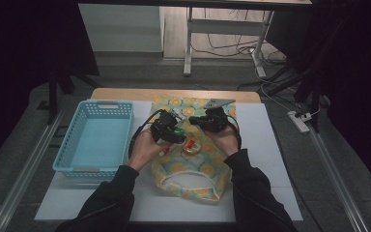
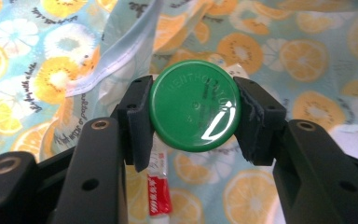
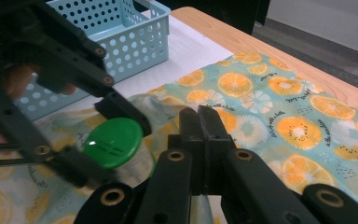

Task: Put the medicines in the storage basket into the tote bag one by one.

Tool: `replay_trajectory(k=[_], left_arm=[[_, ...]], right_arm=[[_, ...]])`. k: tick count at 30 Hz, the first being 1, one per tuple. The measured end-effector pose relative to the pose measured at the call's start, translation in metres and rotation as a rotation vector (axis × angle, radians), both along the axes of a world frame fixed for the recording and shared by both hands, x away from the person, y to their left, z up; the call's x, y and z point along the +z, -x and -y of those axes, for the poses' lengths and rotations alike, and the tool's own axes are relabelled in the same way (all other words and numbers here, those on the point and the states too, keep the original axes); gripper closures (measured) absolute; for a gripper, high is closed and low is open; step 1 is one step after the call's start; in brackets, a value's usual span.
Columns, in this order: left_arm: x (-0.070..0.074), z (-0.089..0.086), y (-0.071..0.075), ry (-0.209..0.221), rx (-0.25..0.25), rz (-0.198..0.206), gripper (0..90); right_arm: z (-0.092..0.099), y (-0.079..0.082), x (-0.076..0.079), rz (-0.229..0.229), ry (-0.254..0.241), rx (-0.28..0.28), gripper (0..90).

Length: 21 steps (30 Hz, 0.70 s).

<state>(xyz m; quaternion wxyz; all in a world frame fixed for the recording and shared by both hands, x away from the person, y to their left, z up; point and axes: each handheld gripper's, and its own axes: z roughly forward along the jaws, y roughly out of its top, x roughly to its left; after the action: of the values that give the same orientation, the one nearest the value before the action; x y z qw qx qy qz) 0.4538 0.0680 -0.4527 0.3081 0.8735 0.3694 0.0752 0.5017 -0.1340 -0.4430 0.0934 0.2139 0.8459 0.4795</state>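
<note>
Jaws of the left gripper (image 2: 193,128) clamp the green lid (image 2: 195,106) of a small jar from both sides, just above the fruit-print bag (image 1: 189,170); the right gripper (image 3: 199,122) has its jaws pressed together, seemingly pinching the bag's fabric, though the contact itself is hidden. To do this well, keep the jar upright, hold the grip level, and carry it steadily toward the blue basket (image 1: 96,137). A white sheet covers the wooden tabletop (image 1: 174,94); desk legs and cables stand on the grey floor behind.

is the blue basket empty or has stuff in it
Empty: the high view shows the basket with a bare blue floor. The green-capped jar sits clamped in the left gripper, over the cloth.
</note>
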Motion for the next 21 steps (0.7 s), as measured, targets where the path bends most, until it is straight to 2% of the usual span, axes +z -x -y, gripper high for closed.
replay_trajectory(k=[14,21], left_arm=[[-0.014,0.001,-0.022,-0.031,0.046,0.015,52.2],[-0.024,0.002,-0.033,-0.029,0.072,0.009,52.2]], right_arm=[[-0.001,0.000,-0.002,0.000,0.006,-0.011,90.0],[-0.002,-0.001,-0.003,-0.002,0.006,-0.015,90.0]])
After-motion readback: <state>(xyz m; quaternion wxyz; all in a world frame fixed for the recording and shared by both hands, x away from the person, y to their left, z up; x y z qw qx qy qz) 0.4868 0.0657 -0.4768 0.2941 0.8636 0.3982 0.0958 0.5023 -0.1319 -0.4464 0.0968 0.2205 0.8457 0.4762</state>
